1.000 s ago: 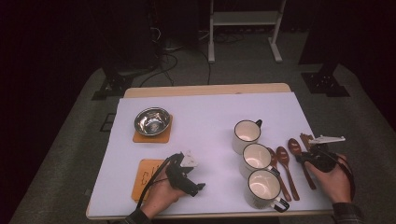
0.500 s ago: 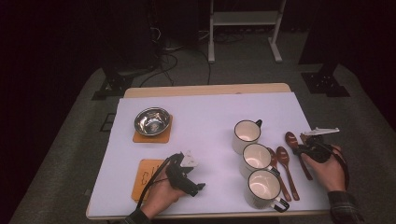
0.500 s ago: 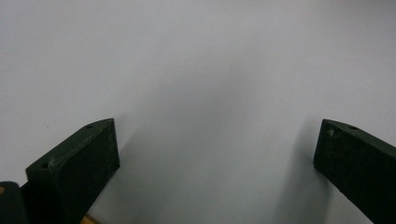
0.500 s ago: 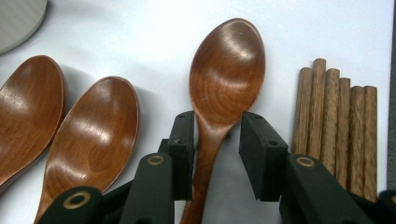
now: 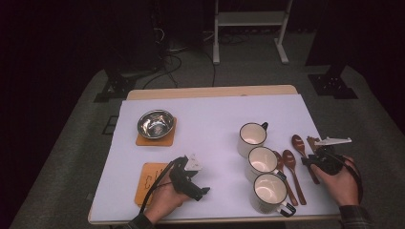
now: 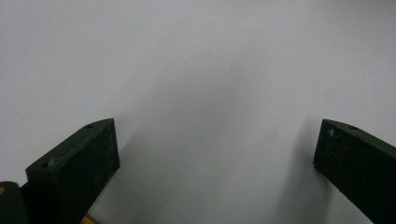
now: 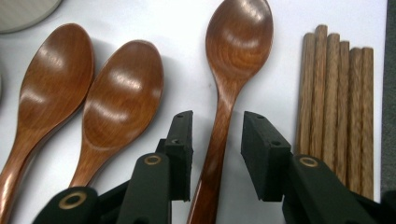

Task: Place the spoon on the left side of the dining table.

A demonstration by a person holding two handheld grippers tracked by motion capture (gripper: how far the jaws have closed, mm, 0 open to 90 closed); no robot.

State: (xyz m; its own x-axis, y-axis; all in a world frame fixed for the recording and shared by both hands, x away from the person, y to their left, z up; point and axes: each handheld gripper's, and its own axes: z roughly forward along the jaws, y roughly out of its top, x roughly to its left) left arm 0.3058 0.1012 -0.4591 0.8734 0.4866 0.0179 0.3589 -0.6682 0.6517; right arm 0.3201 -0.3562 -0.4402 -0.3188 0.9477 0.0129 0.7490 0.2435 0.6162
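- Three wooden spoons lie on the table [image 5: 210,119]; the right gripper [image 7: 215,140] straddles the rightmost spoon [image 7: 231,79], jaws narrow, pads not touching.
- Left gripper [image 6: 215,154]: jaws wide, holding nothing.

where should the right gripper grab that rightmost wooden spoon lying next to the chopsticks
Grip the rightmost brown wooden spoon on its slim handle just below the bowl, coming from above. It lies flat on the white table, and the handle is the narrow part that fits between the jaws. The right gripper already straddles it there, pads not yet touching. Keep the outer jaw off the bundle of wooden chopsticks close beside.
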